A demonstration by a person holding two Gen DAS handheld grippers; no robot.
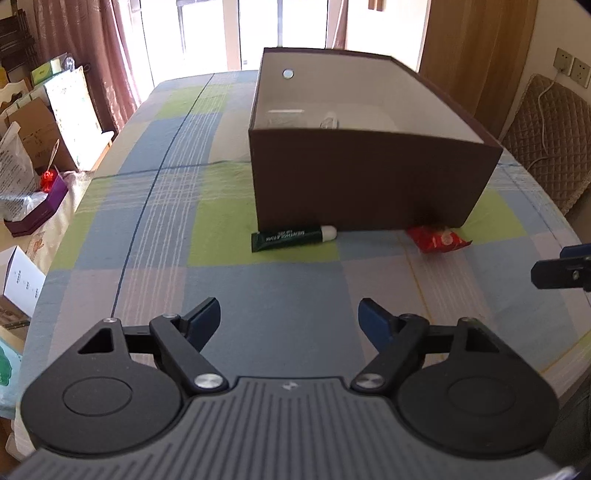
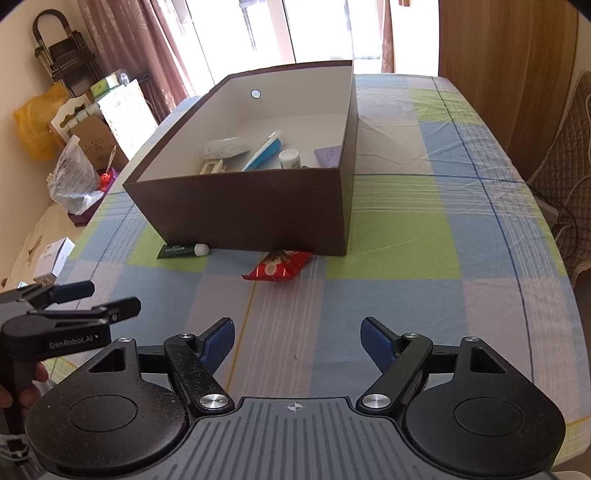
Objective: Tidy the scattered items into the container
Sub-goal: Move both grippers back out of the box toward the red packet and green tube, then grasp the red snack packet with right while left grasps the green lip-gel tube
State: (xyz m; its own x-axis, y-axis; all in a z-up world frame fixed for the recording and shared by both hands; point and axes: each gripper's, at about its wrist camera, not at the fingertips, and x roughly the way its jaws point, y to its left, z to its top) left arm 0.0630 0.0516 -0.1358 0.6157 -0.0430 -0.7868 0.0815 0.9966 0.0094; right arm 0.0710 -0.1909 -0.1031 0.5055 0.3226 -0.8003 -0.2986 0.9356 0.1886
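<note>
You get strong daylight from the windows at the far end; the panes blow out to plain white in both views. The brown box is backlit, so its near wall reads dark and drops a short shadow toward you on the checked tablecloth. Focus is sharp mid-frame. The fisheye bends the table edges, and your corners fall to black vignette.

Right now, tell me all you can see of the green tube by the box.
The green tube is a small dark squeeze tube with white lettering and a white cap, plastic by the look. It lies flat on the checked tablecloth, parallel to the brown box near wall, cap pointing toward the red packet. It lies against or just clear of the box. No gripper touches it.
</note>
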